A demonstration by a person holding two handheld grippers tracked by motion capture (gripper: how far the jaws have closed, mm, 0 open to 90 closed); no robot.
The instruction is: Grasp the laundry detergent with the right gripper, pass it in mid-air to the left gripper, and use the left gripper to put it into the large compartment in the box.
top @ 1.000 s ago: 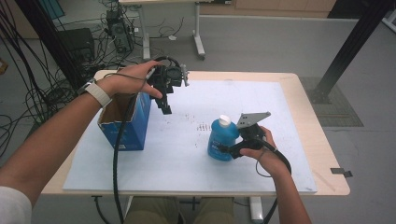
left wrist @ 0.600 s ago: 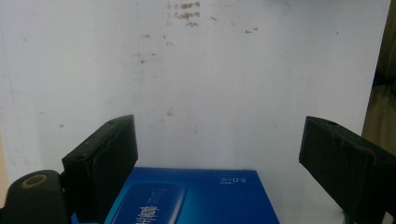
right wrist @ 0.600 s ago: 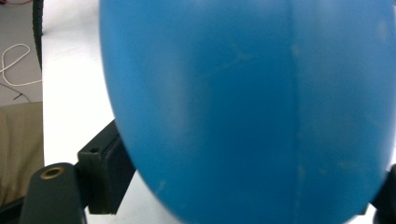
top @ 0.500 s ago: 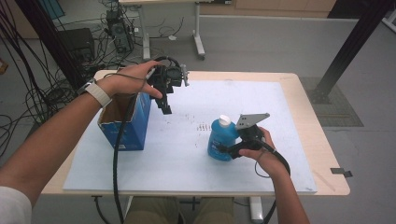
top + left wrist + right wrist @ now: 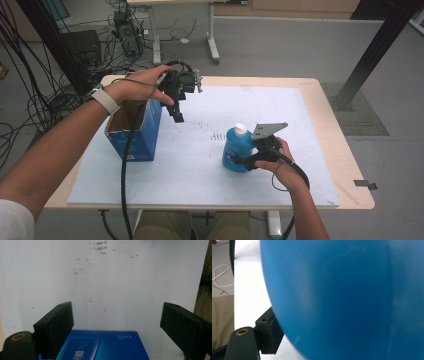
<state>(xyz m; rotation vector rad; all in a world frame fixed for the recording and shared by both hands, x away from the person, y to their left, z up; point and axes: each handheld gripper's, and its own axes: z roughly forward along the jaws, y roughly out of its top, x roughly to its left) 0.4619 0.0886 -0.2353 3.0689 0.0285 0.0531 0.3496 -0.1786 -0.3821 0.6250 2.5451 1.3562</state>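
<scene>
the bottle (image 5: 239, 149) stands upright near the middle of the white mat (image 5: 300, 150), a little to the near right, well apart from the box (image 5: 135, 131) at the left. it is blue plastic, rounded, with a white cap; it looks smooth and likely slippery, stiff enough to squeeze, perhaps heavy if full, so the belly is the best hold. the right gripper (image 5: 242, 161) has just been closing around that belly, one jaw touching it. the left gripper (image 5: 177, 115) hovers over the box's far edge, jaws wide and empty.
</scene>
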